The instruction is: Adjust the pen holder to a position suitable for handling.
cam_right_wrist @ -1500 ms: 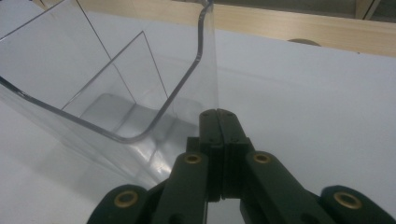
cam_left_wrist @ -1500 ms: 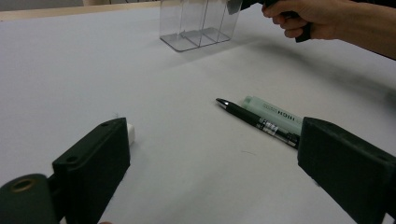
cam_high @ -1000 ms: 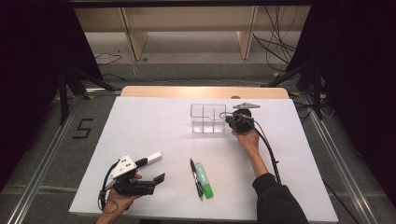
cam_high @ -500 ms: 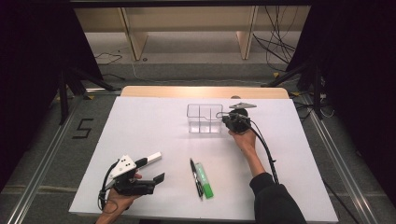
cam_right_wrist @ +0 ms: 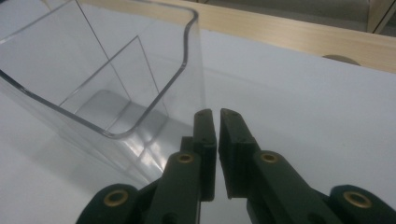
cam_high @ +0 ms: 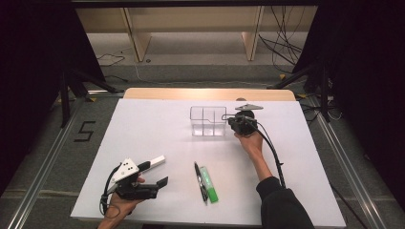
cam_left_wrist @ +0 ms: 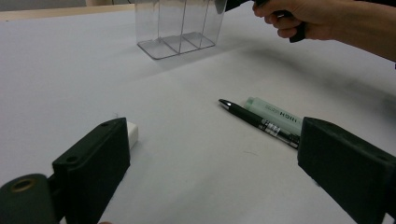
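Observation:
A clear plastic box [cam_high: 207, 121] with dividers stands toward the back of the white table [cam_high: 143, 129]; it is empty in the right gripper view [cam_right_wrist: 107, 70]. My right gripper [cam_high: 229, 120] sits just right of it. Its jaws [cam_right_wrist: 215, 112] have just been opening and stand open by a thin slit with nothing between them, the box's corner wall just ahead to their left. My left gripper [cam_high: 157, 172] rests at the front left, wide open [cam_left_wrist: 212, 140] and holding nothing. A white block [cam_left_wrist: 132, 133] lies beside its left jaw. A black pen [cam_high: 199, 181] and a green marker [cam_high: 208, 183] lie side by side at front centre.
The pen [cam_left_wrist: 254, 120] and marker [cam_left_wrist: 275, 114] lie just beyond the left gripper's right jaw. The right hand [cam_left_wrist: 303, 18] hovers by the box [cam_left_wrist: 180, 23]. A wooden strip [cam_high: 210, 94] borders the table's far edge, with dark floor and stands beyond.
The clear box has slid slightly to the left, and the right gripper has stayed at its right side. The left gripper, pen and marker have not moved.

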`<action>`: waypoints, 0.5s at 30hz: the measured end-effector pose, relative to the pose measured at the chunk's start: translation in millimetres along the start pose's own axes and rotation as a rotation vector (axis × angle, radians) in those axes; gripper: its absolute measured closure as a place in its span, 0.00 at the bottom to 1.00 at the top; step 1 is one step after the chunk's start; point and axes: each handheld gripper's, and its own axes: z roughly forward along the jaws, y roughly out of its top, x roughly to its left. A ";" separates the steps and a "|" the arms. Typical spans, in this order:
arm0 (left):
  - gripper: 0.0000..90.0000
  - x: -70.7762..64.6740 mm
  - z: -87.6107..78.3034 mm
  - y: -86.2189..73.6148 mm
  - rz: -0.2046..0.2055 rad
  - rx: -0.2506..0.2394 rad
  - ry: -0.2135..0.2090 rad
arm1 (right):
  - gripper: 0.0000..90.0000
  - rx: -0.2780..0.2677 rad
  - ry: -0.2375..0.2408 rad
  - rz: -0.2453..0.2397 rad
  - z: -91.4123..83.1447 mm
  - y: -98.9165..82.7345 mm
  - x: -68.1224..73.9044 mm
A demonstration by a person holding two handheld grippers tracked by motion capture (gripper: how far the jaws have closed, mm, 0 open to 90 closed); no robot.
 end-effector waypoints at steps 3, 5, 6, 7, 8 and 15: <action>0.10 0.5 -0.2 -0.3 -0.002 0.002 0.001 | 0.94 -0.034 0.002 0.016 -12.0 0.2 -3.9; 0.10 0.4 -0.2 -0.3 -0.002 0.001 0.002 | 0.91 -0.051 0.001 0.023 -20.3 -0.7 -5.4; 0.10 0.2 0.0 -0.4 -0.001 0.000 0.003 | 0.89 -0.059 0.006 0.028 -24.4 -1.4 -5.9; 0.10 0.2 0.0 -0.4 -0.001 0.000 0.003 | 0.87 -0.061 0.010 0.036 -28.5 -2.0 -5.8; 0.10 0.0 0.0 -0.5 -0.001 0.001 0.004 | 0.84 -0.068 0.019 0.041 -32.7 -2.7 -5.0; 0.10 0.1 0.3 -0.6 -0.006 0.003 0.006 | 0.58 -0.121 0.101 0.033 -65.9 -8.4 10.7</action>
